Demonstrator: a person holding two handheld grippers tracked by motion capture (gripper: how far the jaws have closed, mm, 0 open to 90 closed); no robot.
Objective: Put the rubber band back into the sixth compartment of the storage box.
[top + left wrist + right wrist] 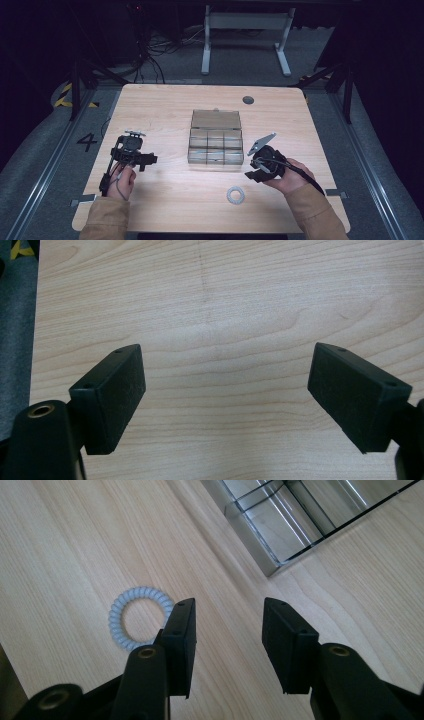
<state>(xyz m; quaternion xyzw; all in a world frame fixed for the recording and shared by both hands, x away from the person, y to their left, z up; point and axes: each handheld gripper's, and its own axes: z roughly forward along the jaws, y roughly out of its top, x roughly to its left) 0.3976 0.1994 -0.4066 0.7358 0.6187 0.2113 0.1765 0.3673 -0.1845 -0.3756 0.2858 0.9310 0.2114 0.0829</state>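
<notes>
One wooden table (165, 210) bears one clear compartmented organiser box (216, 137) with its lid up at the middle and one pale spiral hair tie (236, 195) lying flat near the front edge, well apart from the box. Of the two grippers, the left gripper (227, 390) hangs over bare wood with jaws wide apart and empty, and the right gripper (229, 640) hangs just beside the hair tie with jaws partly apart, nothing between them. The tie lies outside its left jaw, so closing here would likely catch nothing, or nudge the springy ring away across the smooth wood.
</notes>
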